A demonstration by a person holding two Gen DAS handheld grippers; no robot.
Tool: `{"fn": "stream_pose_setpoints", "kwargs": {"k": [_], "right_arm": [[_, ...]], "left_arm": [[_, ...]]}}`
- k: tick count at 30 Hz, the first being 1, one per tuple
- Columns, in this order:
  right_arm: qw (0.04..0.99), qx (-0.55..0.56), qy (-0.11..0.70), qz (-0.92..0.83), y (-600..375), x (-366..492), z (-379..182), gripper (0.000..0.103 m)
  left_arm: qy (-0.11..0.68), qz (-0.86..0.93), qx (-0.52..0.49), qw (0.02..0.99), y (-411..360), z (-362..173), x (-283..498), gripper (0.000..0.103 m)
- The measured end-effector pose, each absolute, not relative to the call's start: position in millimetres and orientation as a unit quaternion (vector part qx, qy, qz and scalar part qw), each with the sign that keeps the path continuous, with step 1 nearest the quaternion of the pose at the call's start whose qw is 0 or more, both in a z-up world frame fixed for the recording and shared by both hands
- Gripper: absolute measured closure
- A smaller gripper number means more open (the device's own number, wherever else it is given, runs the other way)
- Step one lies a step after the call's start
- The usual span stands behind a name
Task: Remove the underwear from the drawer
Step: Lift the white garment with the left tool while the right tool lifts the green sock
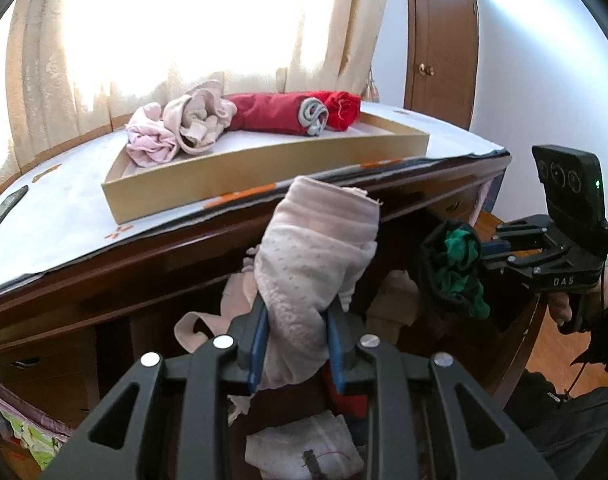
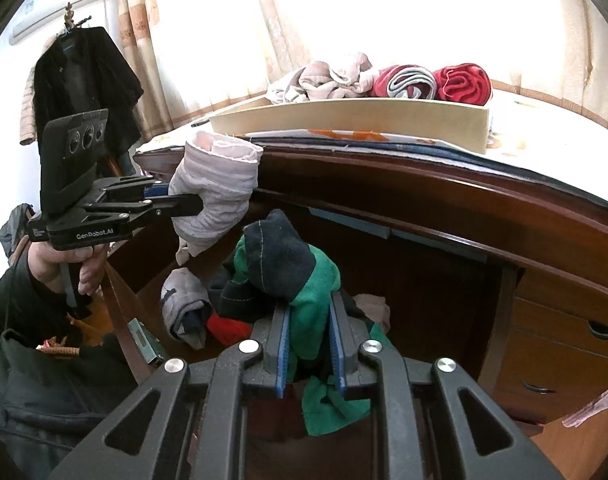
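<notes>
Your left hand-held gripper (image 1: 294, 320) was clamped on a pale pink rolled pair of underwear (image 1: 316, 256), holding it up in the middle of the left wrist frame, above the open drawer (image 2: 424, 280) and just below the front edge of the desk (image 1: 104, 272). Your right hand-held gripper (image 2: 310, 320) was closed tight on a green and dark pair (image 2: 288, 276), also raised over the drawer, at the centre of the right wrist frame. More crumpled garments (image 2: 188, 312) lay in the drawer beneath. On the desk, in the upper middle of both frames, a shallow cardboard tray (image 1: 264, 168) held pink, beige and red rolled pieces (image 1: 280, 114).
</notes>
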State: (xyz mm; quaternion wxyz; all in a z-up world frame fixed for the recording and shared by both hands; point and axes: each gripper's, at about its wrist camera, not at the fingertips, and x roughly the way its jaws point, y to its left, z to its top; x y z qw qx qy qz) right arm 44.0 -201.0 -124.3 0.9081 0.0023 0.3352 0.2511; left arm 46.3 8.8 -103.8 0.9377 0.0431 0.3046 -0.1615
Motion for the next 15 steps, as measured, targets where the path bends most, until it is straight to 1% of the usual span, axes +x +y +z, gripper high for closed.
{"fn": "stream_pose_setpoints", "kwargs": {"k": [15], "right_arm": [[0.921, 0.024, 0.296, 0.253, -207.0, 37.1, -118.5, 0.084]], "left_arm": [[0.262, -0.154, 0.020, 0.953, 17.3, -99.0, 37.2, 0.079]]}}
